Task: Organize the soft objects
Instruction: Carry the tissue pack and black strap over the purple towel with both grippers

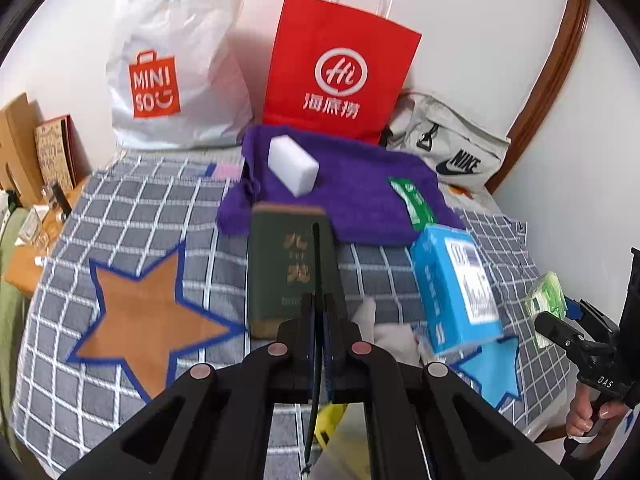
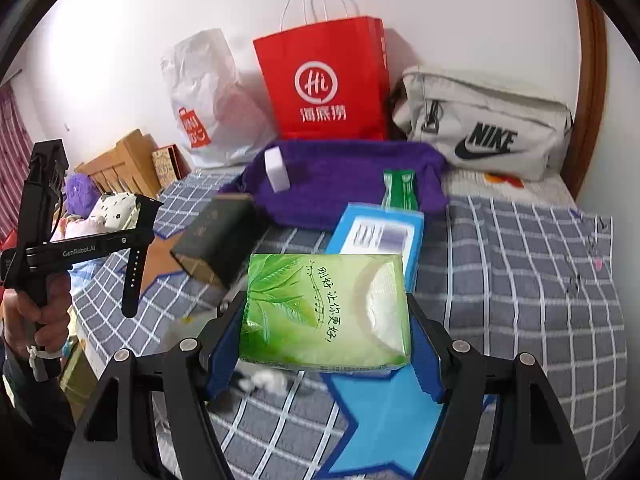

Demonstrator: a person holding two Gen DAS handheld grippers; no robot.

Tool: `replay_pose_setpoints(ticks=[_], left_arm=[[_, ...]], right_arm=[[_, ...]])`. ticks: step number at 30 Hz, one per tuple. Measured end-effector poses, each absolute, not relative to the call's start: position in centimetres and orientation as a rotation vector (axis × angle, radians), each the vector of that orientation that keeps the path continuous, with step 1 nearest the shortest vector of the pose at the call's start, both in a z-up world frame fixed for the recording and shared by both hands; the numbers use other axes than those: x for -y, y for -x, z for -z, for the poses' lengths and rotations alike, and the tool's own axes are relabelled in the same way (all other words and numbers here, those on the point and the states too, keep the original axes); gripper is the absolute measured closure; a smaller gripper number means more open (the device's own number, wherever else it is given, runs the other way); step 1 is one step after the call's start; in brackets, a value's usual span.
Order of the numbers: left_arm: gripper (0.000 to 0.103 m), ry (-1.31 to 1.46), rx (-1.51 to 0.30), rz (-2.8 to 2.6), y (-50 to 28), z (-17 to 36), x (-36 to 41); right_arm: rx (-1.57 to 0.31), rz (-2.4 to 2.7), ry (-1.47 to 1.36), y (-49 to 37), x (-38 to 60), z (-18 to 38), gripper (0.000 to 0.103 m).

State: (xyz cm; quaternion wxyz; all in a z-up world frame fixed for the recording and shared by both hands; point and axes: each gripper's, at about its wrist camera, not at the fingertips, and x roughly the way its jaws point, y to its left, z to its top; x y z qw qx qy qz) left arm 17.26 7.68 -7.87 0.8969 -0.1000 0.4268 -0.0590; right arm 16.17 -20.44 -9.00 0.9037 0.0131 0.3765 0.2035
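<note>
Right wrist view: the right tool (image 2: 326, 344) clasped a soft green plastic-wrapped tissue pack (image 2: 325, 312) between its blue-padded fingers (image 2: 426, 356), held above a bed covered by a grey-and-white checked bedspread (image 2: 520, 280) with star patches. Just beyond the pack lay a light-blue rectangular tissue box (image 2: 378, 236), and to its left a dark green book-shaped box (image 2: 218, 236), blurred. Farther back, a purple fleecy cloth (image 2: 344, 188) carried a white foam block (image 2: 277, 174) and a slim green-and-white packet (image 2: 398, 190). Against the wall stood a white plastic Miniso bag (image 2: 208, 104), a red paper carrier bag (image 2: 326, 84) and a pale fabric Nike pouch (image 2: 486, 132).

Left wrist view: the left tool (image 1: 319, 312) had its fingers pressed together, with only a thin black cord (image 1: 317, 264) running between them; it hovered near the dark green box. The green pack appeared at the right edge, in the other tool, apart from the blue box.
</note>
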Motion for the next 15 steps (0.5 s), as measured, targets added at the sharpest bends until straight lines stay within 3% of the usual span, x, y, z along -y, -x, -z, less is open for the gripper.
replay_pose_setpoints(ticks=[15], left_arm=[[0.099,0.237,-0.843,0.112,-24.4,4.5,-8.0]], right_arm=[[-0.727,-0.383,0.019,-23.8,19.8,5.9,0.031]])
